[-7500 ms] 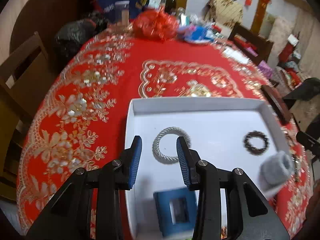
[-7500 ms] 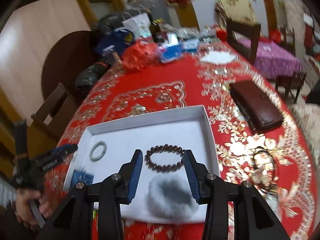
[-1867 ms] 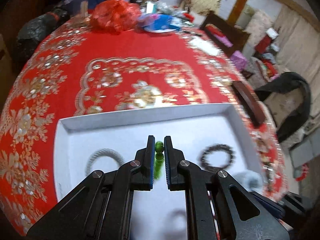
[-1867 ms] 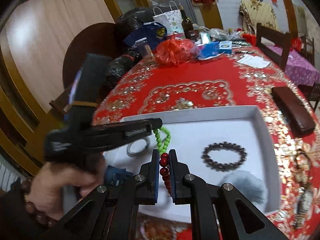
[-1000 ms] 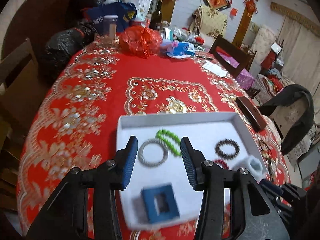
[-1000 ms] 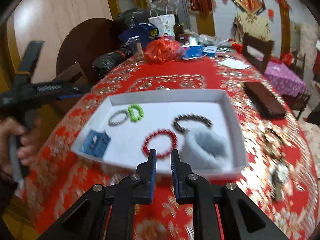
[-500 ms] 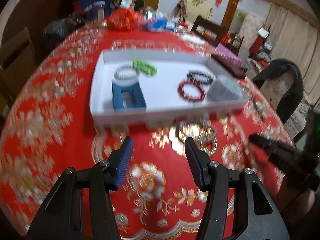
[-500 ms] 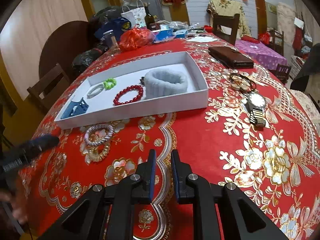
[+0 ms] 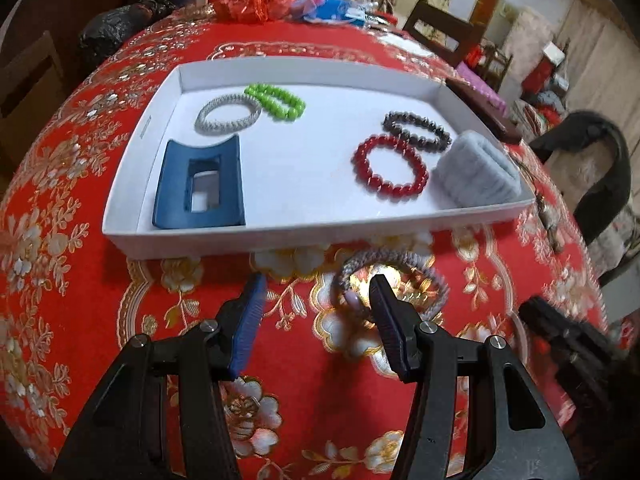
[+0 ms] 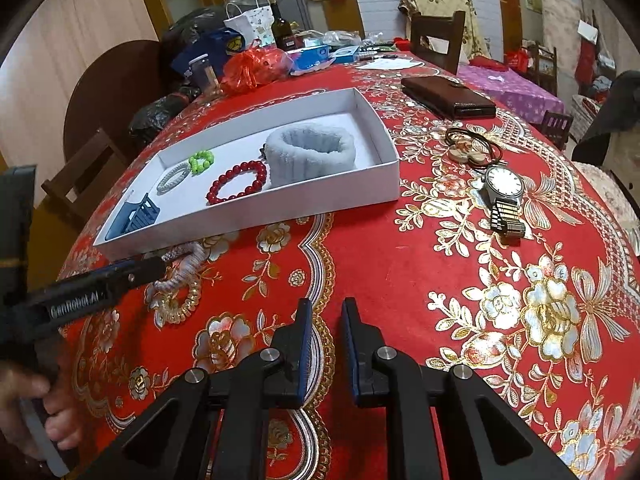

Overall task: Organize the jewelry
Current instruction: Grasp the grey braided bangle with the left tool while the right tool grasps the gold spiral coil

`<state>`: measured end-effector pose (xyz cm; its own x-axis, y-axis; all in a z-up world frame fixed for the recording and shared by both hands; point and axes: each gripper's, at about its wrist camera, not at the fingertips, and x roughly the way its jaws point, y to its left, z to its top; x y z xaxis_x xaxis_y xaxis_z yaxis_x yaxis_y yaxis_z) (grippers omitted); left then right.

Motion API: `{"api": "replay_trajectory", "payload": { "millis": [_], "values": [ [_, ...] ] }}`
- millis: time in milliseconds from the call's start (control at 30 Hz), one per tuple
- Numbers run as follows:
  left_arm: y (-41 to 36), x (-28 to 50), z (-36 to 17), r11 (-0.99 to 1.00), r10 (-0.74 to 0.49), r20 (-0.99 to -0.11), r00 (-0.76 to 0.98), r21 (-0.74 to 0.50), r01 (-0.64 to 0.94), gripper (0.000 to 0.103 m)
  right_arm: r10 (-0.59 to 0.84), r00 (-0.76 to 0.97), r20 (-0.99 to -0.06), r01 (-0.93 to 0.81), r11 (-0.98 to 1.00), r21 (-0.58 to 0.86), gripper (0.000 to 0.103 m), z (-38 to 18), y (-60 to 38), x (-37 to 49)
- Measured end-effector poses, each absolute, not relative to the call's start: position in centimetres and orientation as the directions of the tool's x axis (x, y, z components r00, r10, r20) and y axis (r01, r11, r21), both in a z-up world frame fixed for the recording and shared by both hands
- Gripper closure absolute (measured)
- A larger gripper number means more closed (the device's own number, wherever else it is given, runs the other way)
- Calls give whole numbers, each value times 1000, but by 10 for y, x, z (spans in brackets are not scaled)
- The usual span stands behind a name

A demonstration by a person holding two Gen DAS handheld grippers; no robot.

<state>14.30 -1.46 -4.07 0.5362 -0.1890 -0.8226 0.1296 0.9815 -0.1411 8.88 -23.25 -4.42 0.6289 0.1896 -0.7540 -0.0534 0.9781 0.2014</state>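
Note:
A white tray (image 9: pixel 200 246) on the red tablecloth holds a silver bracelet (image 9: pixel 226 118), a green bead bracelet (image 9: pixel 276 101), a red bead bracelet (image 9: pixel 390 168), a dark bead bracelet (image 9: pixel 416 132), a grey wristband (image 9: pixel 476 176) and a blue clip (image 9: pixel 198 184). A silver-pink braided bracelet (image 9: pixel 390 276) lies on the cloth in front of the tray. My left gripper (image 9: pixel 316 300) is open, its right finger at that bracelet. My right gripper (image 10: pixel 326 328) is nearly shut and empty, above bare cloth. The left gripper (image 10: pixel 132 270) shows at the bracelet (image 10: pixel 182 264) in the right wrist view.
A wristwatch (image 10: pixel 502 196), a cord with a pendant (image 10: pixel 470 146) and a brown wallet (image 10: pixel 446 96) lie right of the tray (image 10: pixel 360 190). Bags, a bottle and boxes crowd the far table end. Chairs stand around the table.
Both grippers pulled back from the tray to the near cloth. The left gripper moved closer to the braided bracelet and stays open. The right gripper stays nearly shut.

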Motion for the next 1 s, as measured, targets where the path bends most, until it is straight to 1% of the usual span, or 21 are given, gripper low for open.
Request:
{"api": "replay_trajectory", "payload": {
  "millis": [100, 133, 167, 233, 267, 333, 433, 500, 533, 567, 600, 733, 833, 900, 933, 1000],
  "values": [
    [-17, 131, -45, 986, -124, -821, 557, -39, 161, 53, 195, 629, -753, -53, 976, 209, 89, -44, -234, 89],
    [-16, 127, -45, 985, -113, -816, 567, -18, 171, 54, 197, 629, -752, -53, 976, 211, 89, -44, -234, 88],
    [-11, 122, -46, 984, -122, -813, 569, -24, 177, 56, 197, 628, -753, -53, 976, 211, 89, -44, -234, 88],
    [-2, 115, -45, 985, -123, -814, 568, -29, 172, 74, 196, 628, -753, -53, 976, 210, 89, -44, -234, 88],
    [3, 111, -45, 985, -127, -815, 566, -37, 168, 80, 196, 628, -753, -53, 976, 209, 89, -44, -234, 88],
    [15, 99, -45, 985, -139, -809, 571, -53, 164, 89, 197, 628, -753, -53, 976, 211, 89, -44, -234, 88],
    [21, 79, -46, 980, -145, -790, 595, -32, 196, 91, 195, 628, -753, -53, 977, 208, 89, -44, -233, 88],
    [26, 72, -48, 979, -170, -777, 607, -60, 196, 94, 186, 632, -753, -66, 980, 187, 89, -43, -229, 87],
    [30, 70, -48, 978, -185, -771, 609, -86, 188, 95, 207, 634, -745, -96, 977, 190, 89, -41, -224, 86],
    [32, 69, -48, 978, -192, -766, 613, -99, 182, 95, 265, 636, -725, -149, 964, 221, 89, -39, -216, 85],
    [32, 68, -48, 978, -191, -765, 615, -99, 181, 95, 296, 635, -714, -183, 955, 234, 89, -37, -210, 84],
    [32, 69, -48, 978, -195, -765, 614, -104, 181, 95, 362, 623, -693, -307, 928, 209, 89, -26, -172, 89],
    [34, 68, -48, 977, -203, -764, 612, -115, 181, 95, 352, 596, -722, -345, 924, 165, 89, -28, -151, 101],
    [34, 68, -48, 977, -204, -764, 612, -116, 180, 95, 319, 554, -769, -353, 927, 131, 89, -35, -141, 111],
    [34, 68, -48, 977, -204, -764, 612, -116, 180, 95, 299, 535, -790, -356, 928, 110, 87, -41, -138, 114],
    [34, 68, -48, 977, -203, -764, 612, -115, 181, 95, 293, 534, -793, -379, 921, 86, 86, -45, -133, 114]
  ]
}}
